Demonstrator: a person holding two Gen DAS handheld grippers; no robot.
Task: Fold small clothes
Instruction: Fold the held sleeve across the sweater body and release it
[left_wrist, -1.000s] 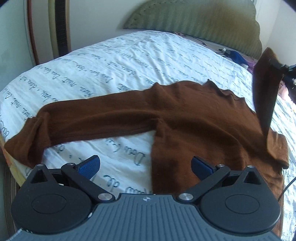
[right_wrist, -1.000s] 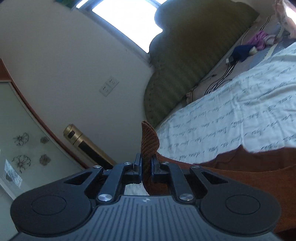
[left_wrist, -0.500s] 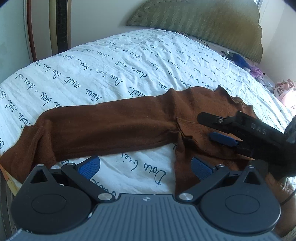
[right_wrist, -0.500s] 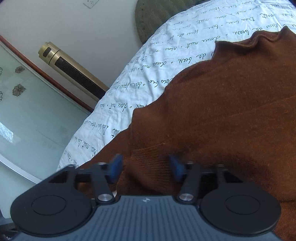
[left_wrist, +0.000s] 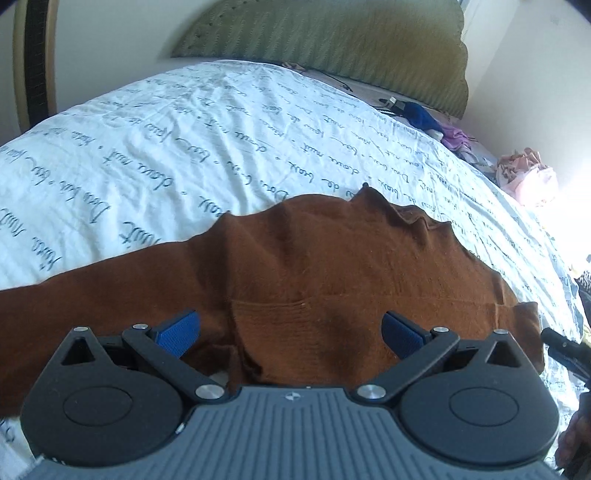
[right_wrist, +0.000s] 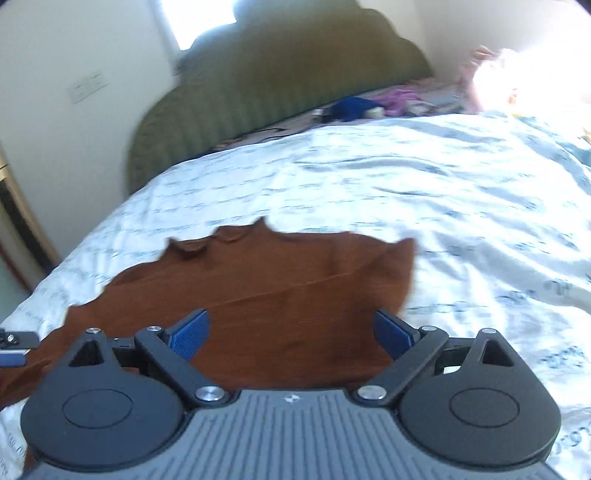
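a: what is nearest each camera?

b: in the left wrist view the left gripper (left_wrist: 290, 330) stands wide apart with nothing between its blue pads. just past it, and running under it, lies the brown sweater (left_wrist: 332, 280), flat on the bed (left_wrist: 184, 147).

a: and the other one?

b: the right gripper (right_wrist: 291, 332) is also spread wide. its jaws have just been opening, and no cloth is pinched between them; the sweater (right_wrist: 280, 295) lies beneath and beyond. this view is blurred.

a: which way does the sweater run?

b: taking the sweater's body as the landmark, one long sleeve (left_wrist: 74, 306) stretches away from it toward the left edge of the left wrist view, so the long axis runs side to side across the bed. a folded sleeve edge (left_wrist: 314, 306) already lies across the body. the wavy hem or collar edge sits on the body's far side, toward the green headboard (left_wrist: 332, 40).

a: which gripper is nearer the loose sleeve?

b: the left, by my reading; the sleeve leaves the body on its side. the right gripper's tip shows at the body's right edge.

a: beyond the sweater?

b: bare printed sheet, then small blue and purple clothes (left_wrist: 439, 123) near the headboard.
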